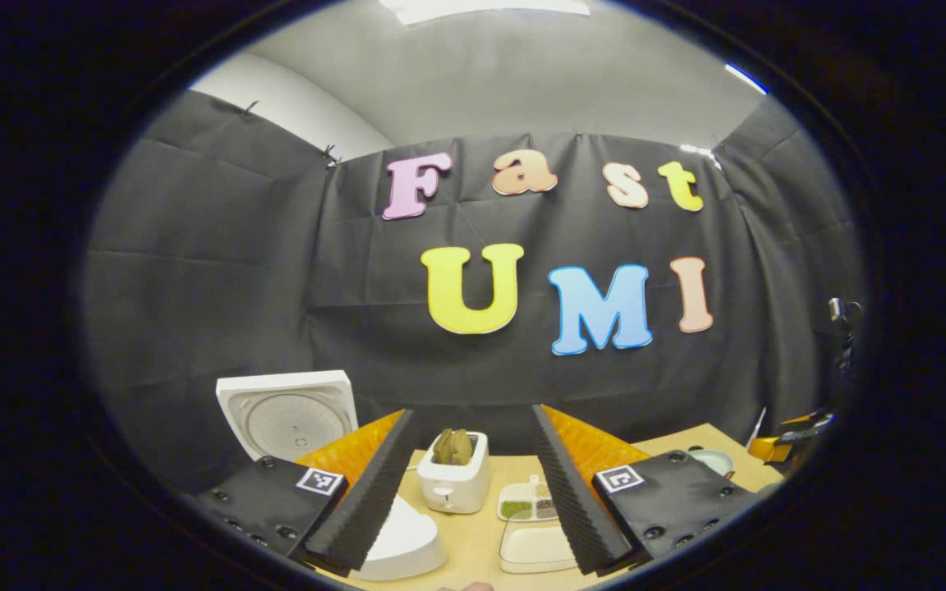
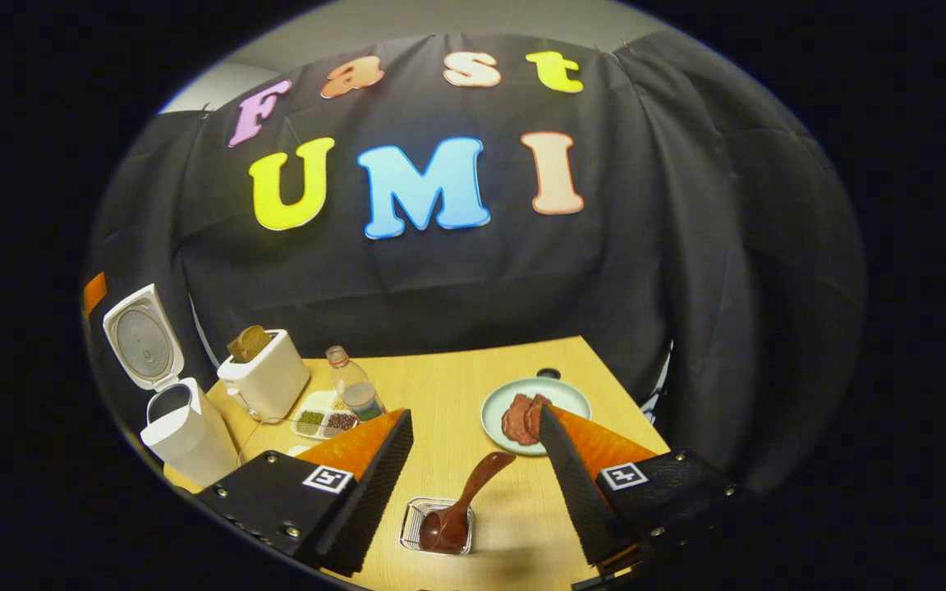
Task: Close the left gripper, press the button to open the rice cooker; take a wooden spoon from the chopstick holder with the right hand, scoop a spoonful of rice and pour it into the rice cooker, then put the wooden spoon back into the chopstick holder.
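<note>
Both your left claw (image 1: 473, 484) and right claw (image 2: 477, 484) gape apart. The wooden spoon (image 2: 461, 501) leans in the chopstick holder (image 2: 437, 525) between the right fingers; a skewed grab could tip the holder. The rice cooker (image 2: 169, 394) stands open.

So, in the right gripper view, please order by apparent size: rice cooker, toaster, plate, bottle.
1. rice cooker, with its lid open
2. toaster and plate, which look about alike, so I leave them unranked
3. bottle
</note>
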Demonstrator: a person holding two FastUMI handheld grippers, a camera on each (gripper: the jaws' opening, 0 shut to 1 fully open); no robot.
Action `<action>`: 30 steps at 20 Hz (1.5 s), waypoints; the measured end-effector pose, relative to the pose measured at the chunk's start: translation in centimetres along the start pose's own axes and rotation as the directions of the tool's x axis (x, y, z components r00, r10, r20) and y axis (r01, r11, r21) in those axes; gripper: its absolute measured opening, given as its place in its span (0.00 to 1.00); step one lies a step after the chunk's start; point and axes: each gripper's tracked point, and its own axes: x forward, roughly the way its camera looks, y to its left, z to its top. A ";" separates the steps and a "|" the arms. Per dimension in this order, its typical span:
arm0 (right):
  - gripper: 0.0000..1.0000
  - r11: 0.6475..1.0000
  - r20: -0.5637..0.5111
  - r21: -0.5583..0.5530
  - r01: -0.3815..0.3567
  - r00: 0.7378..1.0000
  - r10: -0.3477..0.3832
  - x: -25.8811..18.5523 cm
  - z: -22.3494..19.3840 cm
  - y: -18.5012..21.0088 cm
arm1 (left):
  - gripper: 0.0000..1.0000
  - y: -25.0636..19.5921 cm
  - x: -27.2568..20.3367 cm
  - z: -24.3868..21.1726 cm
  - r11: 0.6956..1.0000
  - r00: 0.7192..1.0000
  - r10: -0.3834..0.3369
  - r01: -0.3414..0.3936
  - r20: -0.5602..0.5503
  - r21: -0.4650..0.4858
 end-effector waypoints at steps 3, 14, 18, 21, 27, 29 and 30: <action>0.91 0.999 -0.065 0.044 0.004 0.998 -0.001 2.2 -2.4 -1.1 | 0.99 -0.7 0.4 -0.7 1.000 1.000 0.007 -0.007 -0.021 -0.004; 0.62 0.978 -0.310 0.202 -0.060 0.943 0.122 8.7 -10.4 -0.8 | 0.92 -1.8 1.0 -3.4 0.994 0.989 0.091 -0.083 -0.116 0.070; 0.21 0.959 -0.287 0.256 -0.119 0.938 0.193 8.2 -9.7 0.9 | 0.92 -0.9 0.8 -3.7 0.990 0.984 0.126 -0.117 -0.124 0.076; 0.12 0.961 -0.272 0.243 -0.131 0.942 0.198 6.9 -9.3 2.2 | 0.92 -0.2 0.7 -3.7 0.990 0.984 0.134 -0.127 -0.118 0.065; 0.09 0.973 -0.166 0.211 -0.091 0.978 0.127 2.8 -4.4 3.7 | 0.93 0.3 1.3 -3.4 1.000 0.995 0.018 -0.018 -0.094 0.005; 0.09 0.978 -0.117 0.188 -0.092 0.986 0.115 1.3 -1.9 4.6 | 0.92 0.9 1.5 -2.8 1.000 0.997 -0.015 0.015 -0.076 0.001; 0.09 0.978 -0.086 0.181 -0.100 0.989 0.117 0.9 -0.5 5.5 | 0.92 1.3 1.5 -2.8 1.000 0.997 -0.029 0.029 -0.070 0.004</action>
